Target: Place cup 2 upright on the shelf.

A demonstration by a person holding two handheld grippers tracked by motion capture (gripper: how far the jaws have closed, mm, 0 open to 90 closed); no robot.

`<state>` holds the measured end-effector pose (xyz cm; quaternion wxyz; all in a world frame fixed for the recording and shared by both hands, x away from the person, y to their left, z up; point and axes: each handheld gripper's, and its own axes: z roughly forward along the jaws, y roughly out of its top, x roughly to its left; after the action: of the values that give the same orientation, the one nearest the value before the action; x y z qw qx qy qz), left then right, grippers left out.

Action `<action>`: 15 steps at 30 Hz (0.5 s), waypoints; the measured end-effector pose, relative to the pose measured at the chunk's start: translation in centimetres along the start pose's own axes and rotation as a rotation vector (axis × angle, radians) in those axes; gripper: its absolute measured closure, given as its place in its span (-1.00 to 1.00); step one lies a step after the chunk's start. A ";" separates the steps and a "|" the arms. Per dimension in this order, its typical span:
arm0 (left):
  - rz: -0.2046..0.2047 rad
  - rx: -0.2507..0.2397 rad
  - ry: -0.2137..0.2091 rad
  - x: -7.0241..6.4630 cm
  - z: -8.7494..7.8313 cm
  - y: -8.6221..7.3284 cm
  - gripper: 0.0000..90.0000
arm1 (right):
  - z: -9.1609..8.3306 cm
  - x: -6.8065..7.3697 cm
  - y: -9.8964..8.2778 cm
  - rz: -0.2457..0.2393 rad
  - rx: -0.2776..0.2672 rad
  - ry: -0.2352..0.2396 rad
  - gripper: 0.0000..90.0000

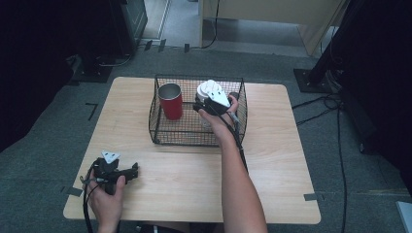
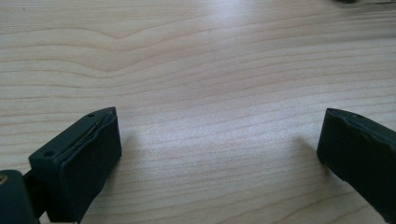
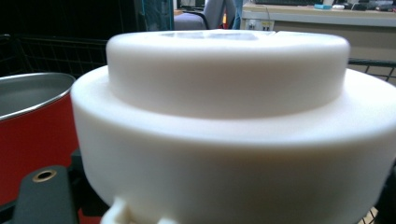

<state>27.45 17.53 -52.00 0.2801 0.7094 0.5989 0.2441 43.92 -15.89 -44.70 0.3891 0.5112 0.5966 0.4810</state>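
Two cups share the wire basket [image 1: 163, 133]: my right gripper [image 1: 210, 104] clasps the white cup [image 1: 209, 89] beside the red cup [image 1: 171, 100], lowering it upright; my left gripper [image 1: 131, 171] rests released on the worktop [image 1: 194, 179].

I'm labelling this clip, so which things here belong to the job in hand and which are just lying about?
In the job:
- white round plastic container, gripped by the right gripper
- black wire basket, where the container hangs
- red metal cup, standing in the basket

Lying about:
- left gripper, open over the light wooden table
- black cables on the floor
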 end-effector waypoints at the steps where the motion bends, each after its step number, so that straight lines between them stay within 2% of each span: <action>1: 0.000 0.000 0.000 0.0 0.0 0.0 -0.99 | 0.0 -0.1 0.0 0.005 0.003 -0.002 -0.65; 8: 0.000 0.000 0.000 0.0 0.0 0.0 -0.99 | -0.4 -0.6 0.3 0.008 0.031 0.009 -0.68; 11: 0.002 0.000 -0.002 0.0 0.0 0.0 -0.99 | -0.6 -0.9 0.3 -0.015 0.032 0.021 -0.72; 15: 0.003 0.000 -0.003 0.0 0.0 0.0 -0.99 | -1.0 -1.1 0.5 -0.007 0.040 0.039 -0.90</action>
<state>27.50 17.52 -52.00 0.2809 0.7108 0.5972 0.2434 43.31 -17.16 -44.03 0.3690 0.5072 0.6153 0.4774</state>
